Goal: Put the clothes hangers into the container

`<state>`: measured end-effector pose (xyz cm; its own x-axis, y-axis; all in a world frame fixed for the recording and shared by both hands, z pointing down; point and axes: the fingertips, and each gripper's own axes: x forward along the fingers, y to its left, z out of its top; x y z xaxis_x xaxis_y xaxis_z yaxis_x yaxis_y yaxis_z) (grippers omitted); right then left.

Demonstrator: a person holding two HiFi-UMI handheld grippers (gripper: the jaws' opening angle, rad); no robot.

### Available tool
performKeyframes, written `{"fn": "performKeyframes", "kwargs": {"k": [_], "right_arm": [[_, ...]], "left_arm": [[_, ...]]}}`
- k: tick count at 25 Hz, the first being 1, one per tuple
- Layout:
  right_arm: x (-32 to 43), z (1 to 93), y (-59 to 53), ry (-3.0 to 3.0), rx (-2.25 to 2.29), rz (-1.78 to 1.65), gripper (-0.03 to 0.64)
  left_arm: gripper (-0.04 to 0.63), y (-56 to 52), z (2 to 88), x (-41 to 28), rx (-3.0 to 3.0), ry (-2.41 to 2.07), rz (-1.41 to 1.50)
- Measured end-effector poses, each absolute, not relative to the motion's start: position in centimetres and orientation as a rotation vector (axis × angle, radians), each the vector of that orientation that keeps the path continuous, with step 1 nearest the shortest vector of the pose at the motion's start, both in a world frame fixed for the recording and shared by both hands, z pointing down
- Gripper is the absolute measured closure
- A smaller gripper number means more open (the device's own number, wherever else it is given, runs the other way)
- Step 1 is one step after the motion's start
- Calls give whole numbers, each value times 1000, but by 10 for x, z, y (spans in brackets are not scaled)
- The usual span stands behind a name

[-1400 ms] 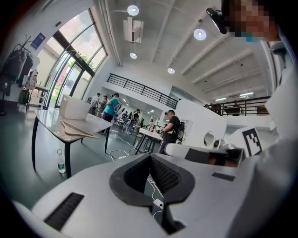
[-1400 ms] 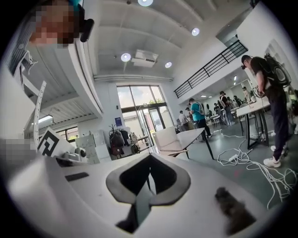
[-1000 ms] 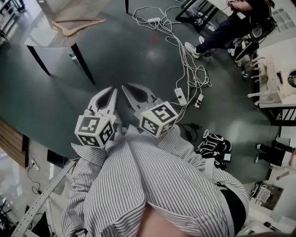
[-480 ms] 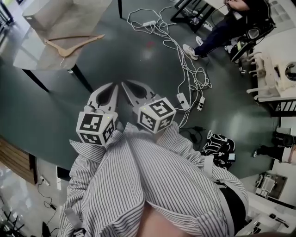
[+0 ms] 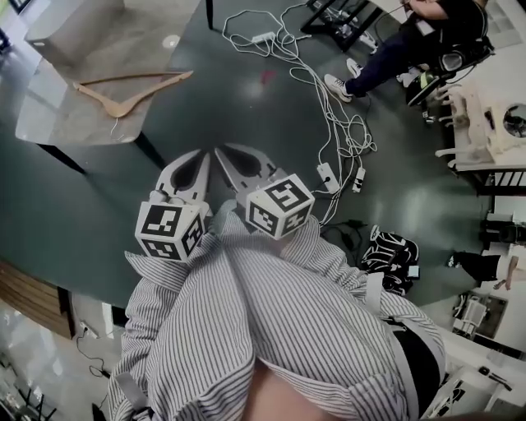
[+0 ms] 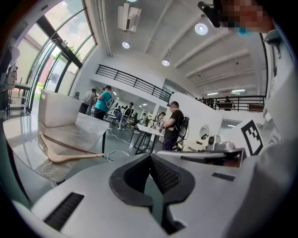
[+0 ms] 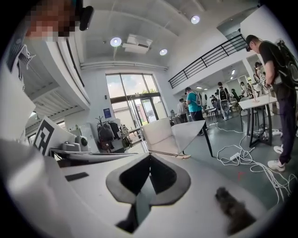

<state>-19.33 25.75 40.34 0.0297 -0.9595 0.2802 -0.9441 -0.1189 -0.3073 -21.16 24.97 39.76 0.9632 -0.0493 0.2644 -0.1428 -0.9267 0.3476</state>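
Note:
A wooden clothes hanger (image 5: 123, 94) with a thin wire hook lies on a glossy grey table (image 5: 57, 123) at the upper left of the head view. Behind it on the table stands a beige box-like container (image 5: 99, 20). My left gripper (image 5: 198, 158) and right gripper (image 5: 222, 153) are side by side in front of my striped shirt, both shut and empty, well short of the table. The left gripper view shows the hanger (image 6: 65, 154) and container (image 6: 56, 109) ahead on the left. In the right gripper view the hanger (image 7: 170, 154) lies before the container (image 7: 158, 132).
White cables and power strips (image 5: 329, 131) trail over the dark floor to my right. A seated person (image 5: 403, 41) is at the top right, beside a pale wooden rack (image 5: 477, 115). A black bag (image 5: 382, 251) lies on the floor. Black table legs (image 5: 152, 152) stand ahead.
The table with the hanger has drawn closer in the head view, sliding down and right. Both grippers stay shut and together before my body.

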Motion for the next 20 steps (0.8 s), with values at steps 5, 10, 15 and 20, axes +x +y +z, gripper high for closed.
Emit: {"fn": "performKeyframes", "kwargs": {"k": [5,10,15,20], "right_arm": [[-190,400,238,2085,-2207,-630,603],[-182,408,226,2072,-2200,-647,601],[-140,418,198,2030,-2216,-668,603],[-103,419,160,2050,-2202,-684,603]], "left_arm": [[584,228,404,-209,2728,-173,362],[586,207,407,-198,2718,-193,374],[584,178,420,-167,2701,-195,403],[584,138,423,-134,2693,-232,412]]}}
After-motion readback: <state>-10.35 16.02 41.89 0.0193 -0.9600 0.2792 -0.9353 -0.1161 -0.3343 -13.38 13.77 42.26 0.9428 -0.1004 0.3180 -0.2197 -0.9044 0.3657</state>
